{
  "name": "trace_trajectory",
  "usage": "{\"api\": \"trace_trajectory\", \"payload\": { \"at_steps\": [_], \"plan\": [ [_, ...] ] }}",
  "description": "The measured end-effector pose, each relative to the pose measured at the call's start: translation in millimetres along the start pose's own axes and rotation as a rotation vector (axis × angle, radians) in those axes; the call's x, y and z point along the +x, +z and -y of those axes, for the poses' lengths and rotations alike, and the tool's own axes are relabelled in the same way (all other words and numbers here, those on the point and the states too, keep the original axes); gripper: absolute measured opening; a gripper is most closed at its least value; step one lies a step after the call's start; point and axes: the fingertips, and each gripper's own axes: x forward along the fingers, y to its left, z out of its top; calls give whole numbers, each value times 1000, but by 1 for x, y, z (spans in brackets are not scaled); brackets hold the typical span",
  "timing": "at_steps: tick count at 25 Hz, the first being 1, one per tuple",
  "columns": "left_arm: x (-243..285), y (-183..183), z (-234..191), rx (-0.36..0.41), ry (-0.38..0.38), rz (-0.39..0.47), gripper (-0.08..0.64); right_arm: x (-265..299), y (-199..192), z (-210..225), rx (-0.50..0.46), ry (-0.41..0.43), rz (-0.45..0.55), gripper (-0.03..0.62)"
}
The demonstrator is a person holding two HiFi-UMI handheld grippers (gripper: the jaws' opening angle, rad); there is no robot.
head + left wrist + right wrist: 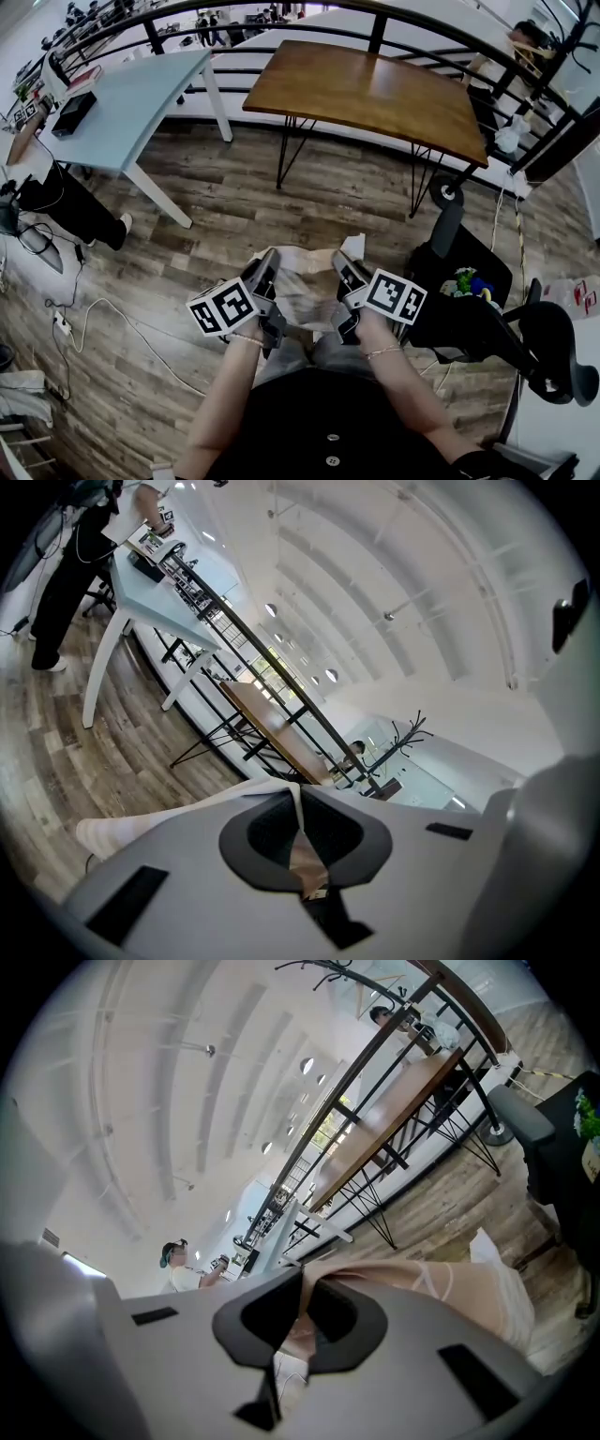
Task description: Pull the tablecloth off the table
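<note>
The beige tablecloth (pixel 305 281) hangs bunched between my two grippers, close in front of my body and above the wooden floor. My left gripper (pixel 269 258) is shut on one edge of it, and the cloth (pixel 178 816) drapes off to the left of the closed jaws (pixel 300 803). My right gripper (pixel 340 259) is shut on the other edge; the cloth (pixel 441 1283) spills to the right of its jaws (pixel 302 1293). The brown wooden table (pixel 375 89) stands bare further ahead, apart from the cloth.
A pale blue table (pixel 141 103) with a few items stands at the left, with a person in black trousers (pixel 66 202) beside it. A black office chair (pixel 469 309) is close at my right. A dark railing (pixel 281 14) runs behind the tables. Cables (pixel 103 314) lie on the floor at the left.
</note>
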Motion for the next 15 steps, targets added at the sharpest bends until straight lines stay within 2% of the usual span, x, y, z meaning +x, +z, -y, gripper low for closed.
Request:
{"api": "trace_trajectory", "payload": {
  "at_steps": [15],
  "plan": [
    [3,1,-1,-5,6,-6,15,3,3,0,-11,4,-7,31]
  ]
}}
